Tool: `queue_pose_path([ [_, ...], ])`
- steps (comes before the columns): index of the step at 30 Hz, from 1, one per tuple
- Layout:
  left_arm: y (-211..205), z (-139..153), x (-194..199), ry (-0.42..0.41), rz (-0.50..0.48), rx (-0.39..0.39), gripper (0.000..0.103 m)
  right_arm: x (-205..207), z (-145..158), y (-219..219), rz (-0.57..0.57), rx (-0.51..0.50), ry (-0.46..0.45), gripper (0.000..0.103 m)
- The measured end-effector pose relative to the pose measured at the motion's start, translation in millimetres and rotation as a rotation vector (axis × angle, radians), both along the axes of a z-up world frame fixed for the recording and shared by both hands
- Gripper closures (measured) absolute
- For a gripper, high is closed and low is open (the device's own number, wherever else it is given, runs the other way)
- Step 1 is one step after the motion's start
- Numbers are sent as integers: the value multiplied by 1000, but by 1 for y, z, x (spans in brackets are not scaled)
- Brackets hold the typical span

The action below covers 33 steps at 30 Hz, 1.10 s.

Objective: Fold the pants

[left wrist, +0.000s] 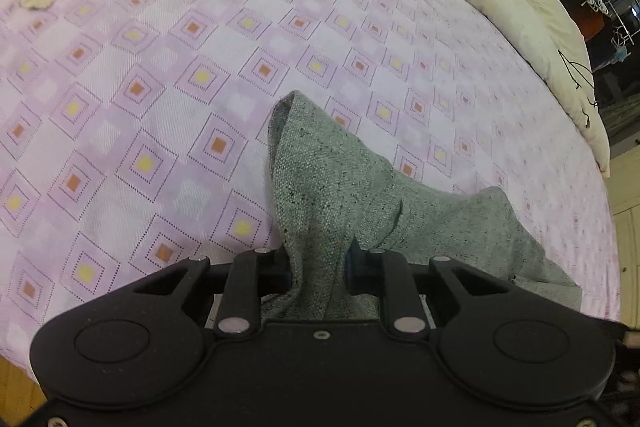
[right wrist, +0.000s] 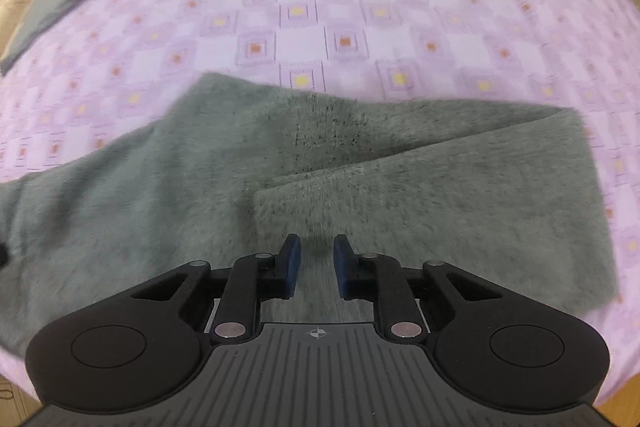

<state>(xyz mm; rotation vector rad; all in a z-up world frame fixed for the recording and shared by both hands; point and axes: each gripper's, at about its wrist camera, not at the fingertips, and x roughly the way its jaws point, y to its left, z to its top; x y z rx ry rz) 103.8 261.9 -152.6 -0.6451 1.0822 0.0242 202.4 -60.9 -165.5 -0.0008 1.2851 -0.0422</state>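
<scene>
Soft, limp pants on bed: left gripper pinching cloth, right gripper slightly apart, empty; best grabbed at folded edge.

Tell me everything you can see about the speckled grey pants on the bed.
The grey pants look like a coarse woven cloth flecked with dark specks. They lie on the pink checked bedsheet, partly folded, one layer lapping over another with a straight edge across. In the left view a bunch of the cloth is pinched in the left claw and stands up in a peak. The right claw hangs just above them, jaws apart.
</scene>
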Motion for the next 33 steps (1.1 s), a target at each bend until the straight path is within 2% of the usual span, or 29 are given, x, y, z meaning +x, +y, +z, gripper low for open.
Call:
queue_pose_path([
  [2,-3,4,2,-2,20,-1,77,6,-20,0,0,-17,29,84],
  [7,-17,33,0,-29,45,26,78,-4,-19,6,69,-47,-17,84],
  [13,-47,73,-2,-66,72,65,79,-38,10,-12,146,71,-66,85],
  [15,-61,87,-4,-78,84,85,79,-47,1,-21,148,125,-9,85],
  [17,-75,98,-5,-84,97,98,80,-56,-21,-26,174,129,44,85],
  [19,-91,112,-5,-86,116,107,80,-62,-22,-26,261,127,-9,86],
  [20,-100,120,-4,-91,120,115,80,-62,-20,-26,299,126,-3,86],
  [23,-133,143,-2,-125,113,129,80,-59,-5,-44,330,229,0,86],
  [28,-209,174,11,-190,54,130,80,-55,23,-104,297,284,-64,86],
  [31,-264,172,27,-214,-21,71,81,-49,36,-142,257,282,-86,86],
  [33,-305,161,42,-219,-95,11,86,-48,38,-166,228,262,-90,86],
])
